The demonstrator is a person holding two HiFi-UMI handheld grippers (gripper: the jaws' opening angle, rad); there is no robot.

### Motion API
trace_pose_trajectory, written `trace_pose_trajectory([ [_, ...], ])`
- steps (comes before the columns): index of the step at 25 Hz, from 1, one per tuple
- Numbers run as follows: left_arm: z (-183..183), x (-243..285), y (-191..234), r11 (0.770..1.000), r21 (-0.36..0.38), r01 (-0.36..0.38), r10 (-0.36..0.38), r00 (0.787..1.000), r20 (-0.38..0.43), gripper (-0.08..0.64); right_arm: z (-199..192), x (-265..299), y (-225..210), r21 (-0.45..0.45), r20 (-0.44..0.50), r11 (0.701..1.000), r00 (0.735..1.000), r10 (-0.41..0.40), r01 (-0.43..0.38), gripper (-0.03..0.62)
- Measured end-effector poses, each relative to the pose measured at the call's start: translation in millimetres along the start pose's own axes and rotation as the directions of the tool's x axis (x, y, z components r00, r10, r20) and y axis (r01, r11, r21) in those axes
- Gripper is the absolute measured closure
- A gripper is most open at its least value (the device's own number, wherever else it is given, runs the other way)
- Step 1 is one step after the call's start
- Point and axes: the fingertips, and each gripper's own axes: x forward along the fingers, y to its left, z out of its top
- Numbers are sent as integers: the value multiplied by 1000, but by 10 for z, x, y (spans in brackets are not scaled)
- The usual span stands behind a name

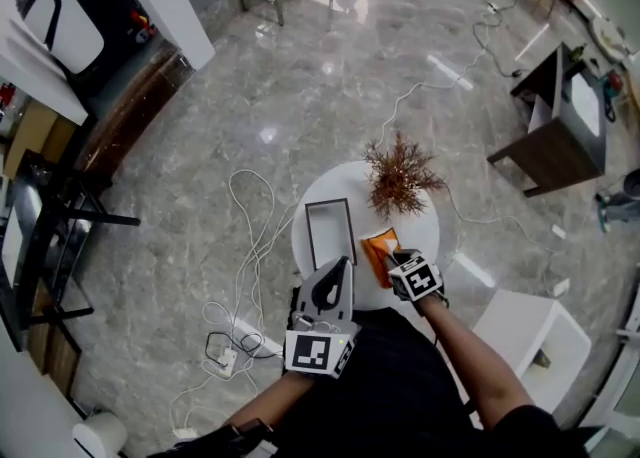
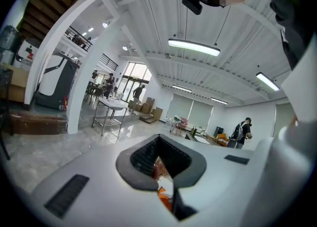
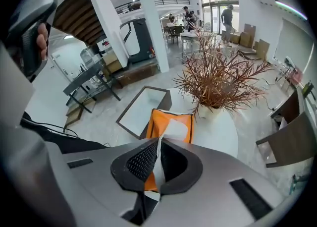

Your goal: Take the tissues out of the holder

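An orange tissue holder (image 1: 378,247) lies on the round white table (image 1: 422,233), near its front edge. My right gripper (image 1: 393,259) is at the holder's near end. In the right gripper view the gripper (image 3: 157,165) is shut on a white tissue (image 3: 175,129) that runs up out of the holder (image 3: 154,124) into the pads. My left gripper (image 1: 340,269) hovers left of the holder over the table's near edge, tilted up toward the ceiling. Its jaws (image 2: 166,181) stand together with nothing between them; a sliver of orange shows past them.
A dry brown plant (image 1: 400,178) stands at the table's back, close behind the holder. A dark-framed shallow tray (image 1: 330,231) lies to the left on the table. White cables (image 1: 250,246) loop on the marble floor. A white box (image 1: 530,336) stands to the right, a brown side table (image 1: 560,126) farther off.
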Motion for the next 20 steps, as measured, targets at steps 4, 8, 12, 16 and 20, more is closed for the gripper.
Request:
trace_pose_trajectory([
  [4, -58, 46, -142, 1000, 0, -13, 13, 1000, 4, 561, -64, 11, -61, -60, -21, 997, 999, 39, -40, 581],
  [8, -130, 61, -256, 999, 17, -33, 33, 999, -3, 561, -137, 37, -115, -152, -54, 985, 996, 71, -78, 580],
  [12, -117, 54, -286, 997, 38, -72, 71, 997, 17, 561, -219, 81, -132, -210, -84, 971, 992, 99, -115, 580],
  [16, -164, 34, -318, 995, 38, -97, 97, 995, -7, 561, -284, 157, -157, -332, -124, 936, 989, 83, -120, 581],
  [20, -175, 38, -345, 991, 47, -128, 129, 992, -16, 561, -355, 229, -221, -409, -151, 904, 986, 67, -125, 581],
])
